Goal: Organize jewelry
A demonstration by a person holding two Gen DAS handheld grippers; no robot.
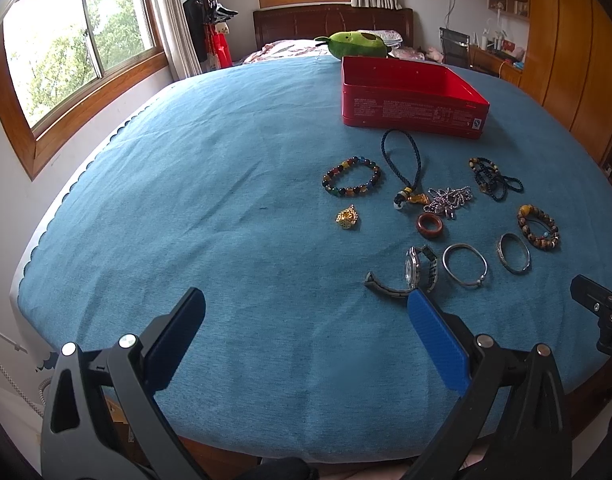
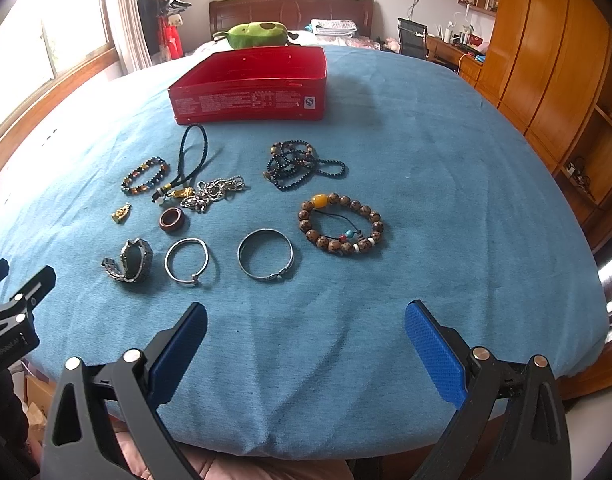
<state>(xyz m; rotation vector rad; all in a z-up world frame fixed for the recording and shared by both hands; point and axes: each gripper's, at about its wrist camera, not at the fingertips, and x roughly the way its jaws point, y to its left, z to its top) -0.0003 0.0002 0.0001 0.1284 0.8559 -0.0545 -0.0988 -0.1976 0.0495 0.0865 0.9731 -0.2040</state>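
Right wrist: blue cloth (image 2: 425,160) over table, bedroom; both hand-held grippers wide, empty.

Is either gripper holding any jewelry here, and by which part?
Nothing is held. The left gripper and right gripper are both open above the blue cloth.
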